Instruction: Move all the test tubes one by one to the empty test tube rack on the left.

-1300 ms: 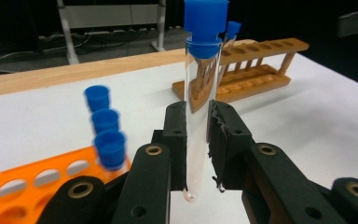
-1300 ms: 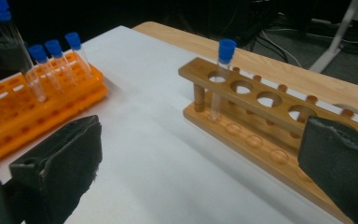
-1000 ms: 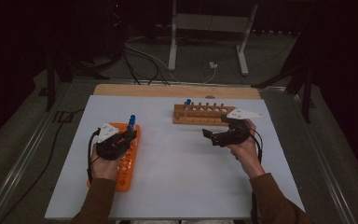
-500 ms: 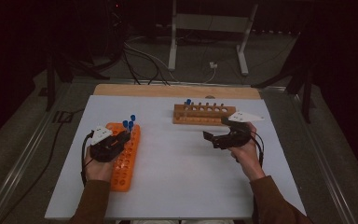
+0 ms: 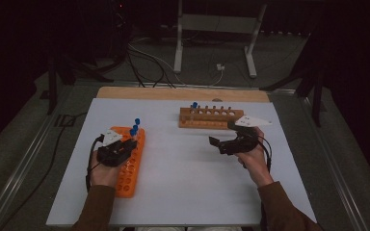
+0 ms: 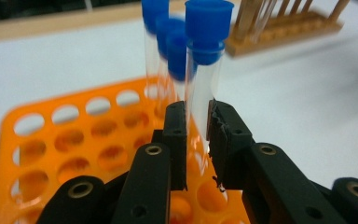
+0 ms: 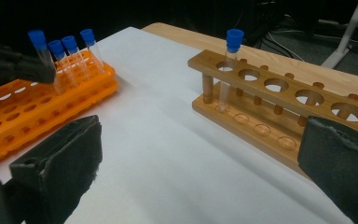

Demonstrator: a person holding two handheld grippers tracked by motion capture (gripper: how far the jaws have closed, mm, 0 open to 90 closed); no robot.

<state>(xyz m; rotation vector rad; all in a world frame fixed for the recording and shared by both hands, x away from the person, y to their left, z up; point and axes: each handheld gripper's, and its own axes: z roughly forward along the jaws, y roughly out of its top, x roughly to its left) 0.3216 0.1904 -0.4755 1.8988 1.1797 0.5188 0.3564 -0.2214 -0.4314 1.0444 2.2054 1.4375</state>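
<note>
My left gripper (image 6: 196, 121) is shut on a clear test tube with a blue cap (image 6: 203, 70), held upright over the far end of the orange rack (image 6: 74, 135). Behind it stand more blue-capped tubes (image 6: 161, 42) in that rack. In the high view the left gripper (image 5: 125, 146) sits over the orange rack (image 5: 129, 171) at the left. My right gripper (image 7: 200, 158) is open with nothing between its jaws, low over the white table, facing the wooden rack (image 7: 284, 107). One blue-capped tube (image 7: 230, 60) stands in that rack's end hole.
The wooden rack (image 5: 212, 118) lies across the far middle of the white tabletop (image 5: 183, 183), with the right gripper (image 5: 220, 143) just in front of it. Beyond the table's far wooden edge are a metal stand (image 5: 214, 29) and cables on the floor.
The left gripper has shifted a little to the left and toward the near edge along the orange rack, still gripping its tube. The right hand has stayed where it was.
</note>
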